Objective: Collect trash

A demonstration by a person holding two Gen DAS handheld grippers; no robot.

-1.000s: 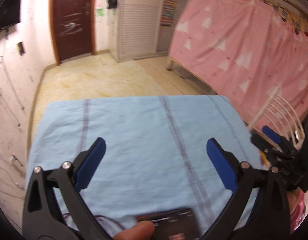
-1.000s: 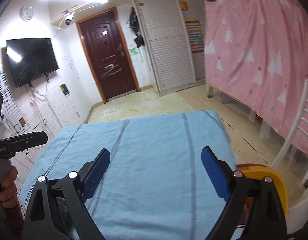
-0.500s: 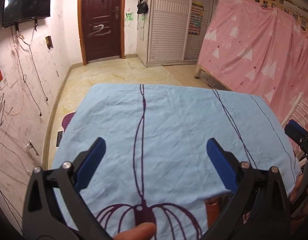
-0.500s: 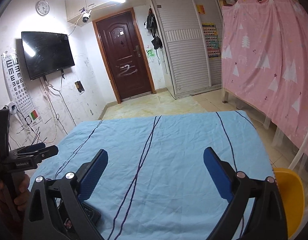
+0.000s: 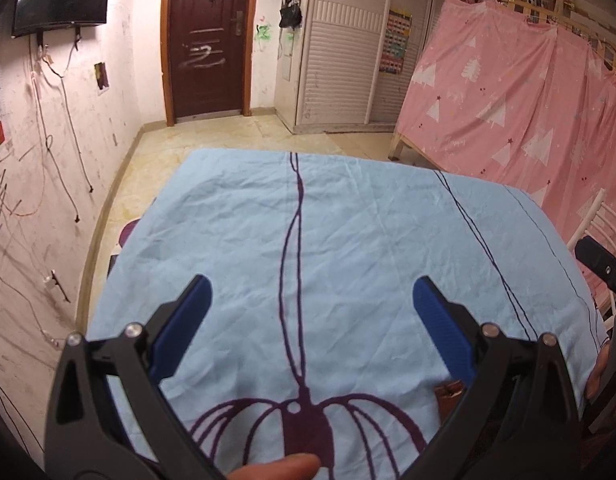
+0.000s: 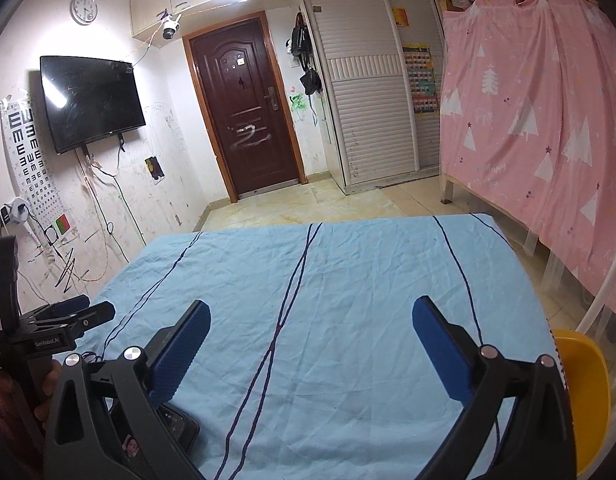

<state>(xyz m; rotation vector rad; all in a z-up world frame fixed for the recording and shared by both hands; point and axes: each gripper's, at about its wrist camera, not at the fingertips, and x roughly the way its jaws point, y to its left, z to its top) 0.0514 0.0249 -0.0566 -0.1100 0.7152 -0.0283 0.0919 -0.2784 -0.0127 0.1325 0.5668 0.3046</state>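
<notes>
My left gripper (image 5: 310, 300) is open and empty above a table covered by a light blue cloth (image 5: 348, 232) with dark purple line drawings. My right gripper (image 6: 310, 324) is open and empty above the same cloth (image 6: 348, 280). The left gripper also shows at the left edge of the right wrist view (image 6: 74, 312). The right gripper shows at the right edge of the left wrist view (image 5: 600, 260). No trash shows on the cloth in either view.
A dark phone (image 6: 176, 424) lies on the cloth near the front left. A yellow chair (image 6: 584, 396) stands at the table's right. A small brown object (image 5: 448, 396) sits at the near right. A pink curtain (image 5: 528, 100) hangs on the right, a dark door (image 6: 248, 120) at the back.
Both grippers have tilted up and steadied, so the views show more of the room and the cloth. Both jaws stayed open.
</notes>
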